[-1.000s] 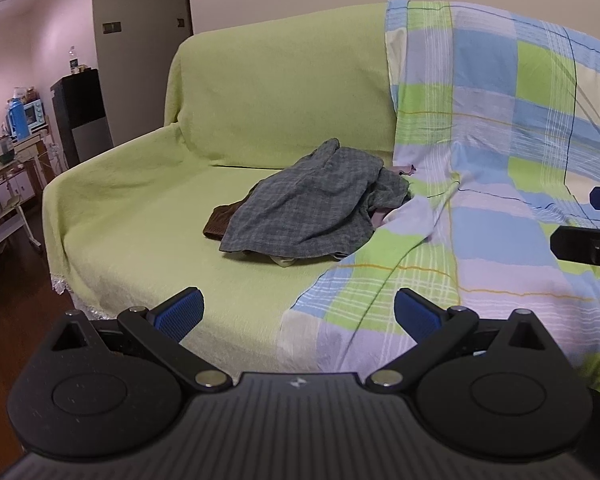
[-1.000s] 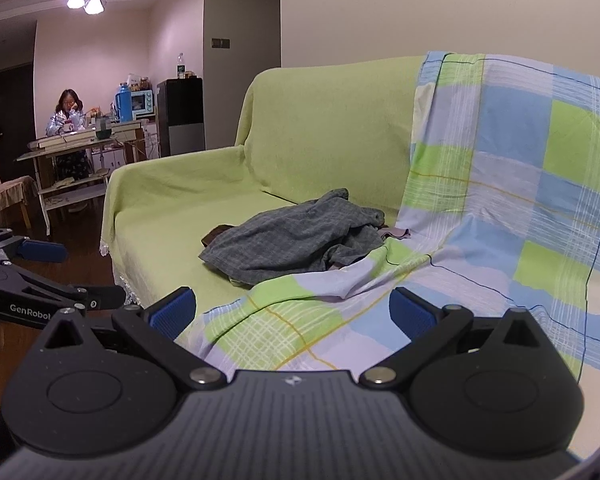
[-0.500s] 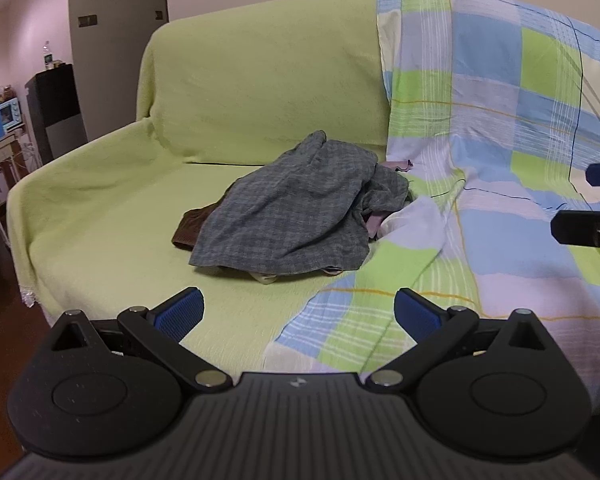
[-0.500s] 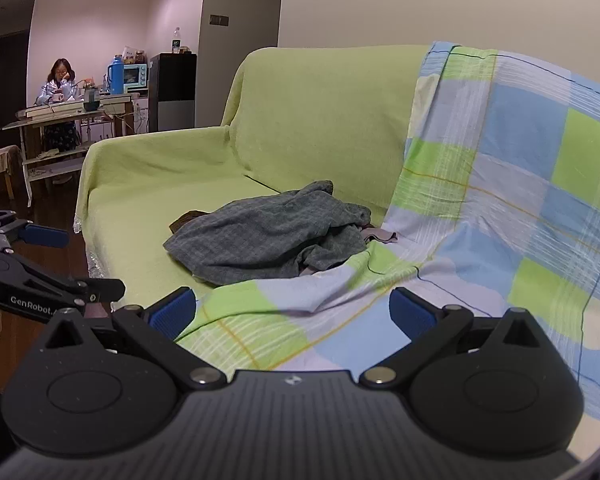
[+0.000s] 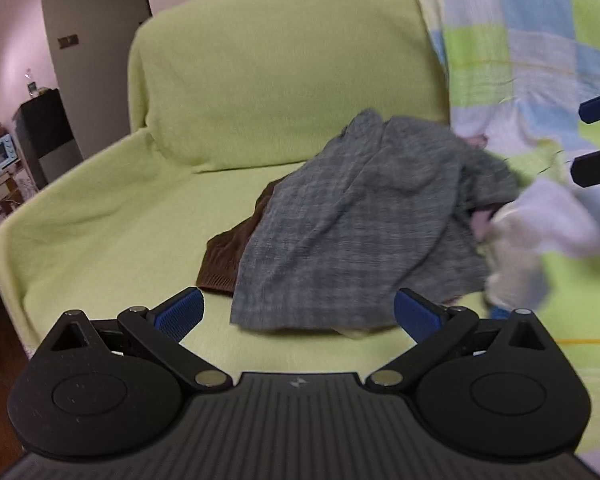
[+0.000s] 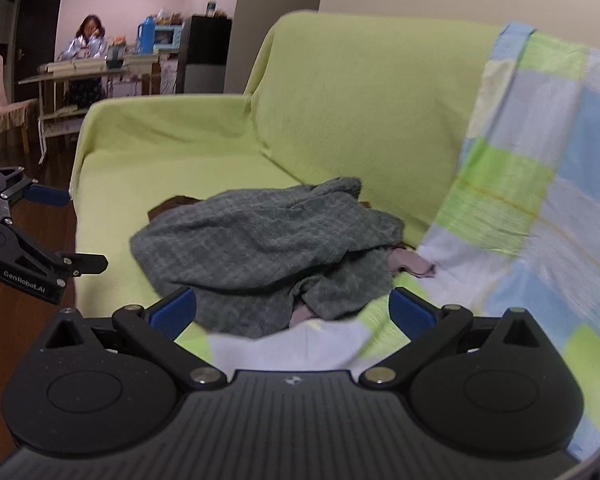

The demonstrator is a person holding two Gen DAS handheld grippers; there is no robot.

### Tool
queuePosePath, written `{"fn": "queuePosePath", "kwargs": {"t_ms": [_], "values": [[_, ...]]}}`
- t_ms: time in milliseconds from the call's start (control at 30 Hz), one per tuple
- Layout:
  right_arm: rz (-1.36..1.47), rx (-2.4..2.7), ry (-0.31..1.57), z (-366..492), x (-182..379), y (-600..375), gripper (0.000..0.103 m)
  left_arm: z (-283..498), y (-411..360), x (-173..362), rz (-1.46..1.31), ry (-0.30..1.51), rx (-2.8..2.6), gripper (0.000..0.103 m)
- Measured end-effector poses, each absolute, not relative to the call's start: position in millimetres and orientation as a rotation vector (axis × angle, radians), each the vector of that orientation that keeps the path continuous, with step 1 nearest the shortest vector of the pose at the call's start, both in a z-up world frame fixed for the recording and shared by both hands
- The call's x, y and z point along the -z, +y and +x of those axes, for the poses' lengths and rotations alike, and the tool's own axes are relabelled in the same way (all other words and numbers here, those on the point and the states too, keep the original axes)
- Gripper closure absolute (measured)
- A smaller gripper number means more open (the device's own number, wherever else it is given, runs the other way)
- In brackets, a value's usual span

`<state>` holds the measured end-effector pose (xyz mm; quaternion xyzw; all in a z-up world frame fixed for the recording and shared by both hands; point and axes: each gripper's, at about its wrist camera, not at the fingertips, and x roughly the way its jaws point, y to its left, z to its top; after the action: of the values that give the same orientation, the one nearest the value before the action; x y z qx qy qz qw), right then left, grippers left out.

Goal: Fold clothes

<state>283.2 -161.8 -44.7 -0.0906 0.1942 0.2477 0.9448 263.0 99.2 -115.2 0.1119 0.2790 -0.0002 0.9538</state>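
grey garment (image 5: pixel 364 224) heaped on sofa (image 5: pixel 260 92), tools wide

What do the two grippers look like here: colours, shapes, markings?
Both are matte black. The left gripper and right gripper each have a ribbed body, two round discs, linkage arms with silver pins, and blue ribbed pads. The left's side reads "GenRobot.AI".

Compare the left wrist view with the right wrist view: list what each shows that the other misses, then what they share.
Only the left wrist view shows the brown garment spread out beside the pile; in the right view it is just a sliver behind it.

Only the right wrist view shows a seated person at a table in the far room.

Both show the grey checked garment heaped on the green sofa, the checked sheet draped to its right, and both hand-held grippers open: left hand-held gripper, right hand-held gripper.
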Motion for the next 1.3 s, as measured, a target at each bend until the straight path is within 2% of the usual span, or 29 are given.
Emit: {"fn": "queuePosePath", "kwargs": {"t_ms": [167,233,300,367,433,500,533,567,600,767,933,1167,1300], "values": [[-0.116,-0.521,0.427,344.3,62.1,-155.0,0.007,288.1,105.8,130.2,0.232,0.565,0.075,0.002],[-0.081,-0.526,0.438,367.5,68.2,-153.5,0.008,298.1,108.5,136.2,0.234,0.564,0.105,0.008],[-0.062,-0.534,0.446,387.6,73.6,-149.6,0.008,308.1,111.1,142.2,0.236,0.563,0.134,0.025],[-0.072,-0.547,0.454,401.2,77.7,-140.5,0.012,318.1,113.8,148.2,0.237,0.562,0.164,0.032],[-0.072,-0.559,0.472,413.8,82.9,-130.9,0.024,328.2,116.4,154.2,0.239,0.561,0.194,0.040],[-0.058,-0.560,0.494,427.8,90.4,-120.3,0.066,338.2,119.1,160.2,0.241,0.560,0.224,0.057],[-0.058,-0.540,0.494,431.0,92.7,-117.8,0.077,337.7,117.6,158.8,0.250,0.552,0.228,0.062],[-0.051,-0.522,0.487,430.7,93.0,-118.6,0.091,334.2,114.5,155.0,0.263,0.541,0.227,0.085],[-0.026,-0.520,0.482,429.2,91.9,-122.0,0.095,330.1,112.0,149.2,0.269,0.524,0.225,0.097],[0.024,-0.527,0.383,392.5,54.4,-148.8,0.098,307.2,104.2,103.4,0.234,0.441,0.224,0.099],[0.033,-0.499,0.264,331.5,-10.6,-187.0,0.099,271.7,83.9,38.0,0.215,0.324,0.264,0.101],[0.040,-0.448,0.102,240.3,-101.3,-243.6,0.099,185.1,31.9,-64.0,0.208,0.169,0.408,0.101],[0.039,-0.377,0.044,173.9,-142.7,-293.6,0.099,137.8,-10.8,-91.9,0.209,0.123,0.522,0.101]]}}
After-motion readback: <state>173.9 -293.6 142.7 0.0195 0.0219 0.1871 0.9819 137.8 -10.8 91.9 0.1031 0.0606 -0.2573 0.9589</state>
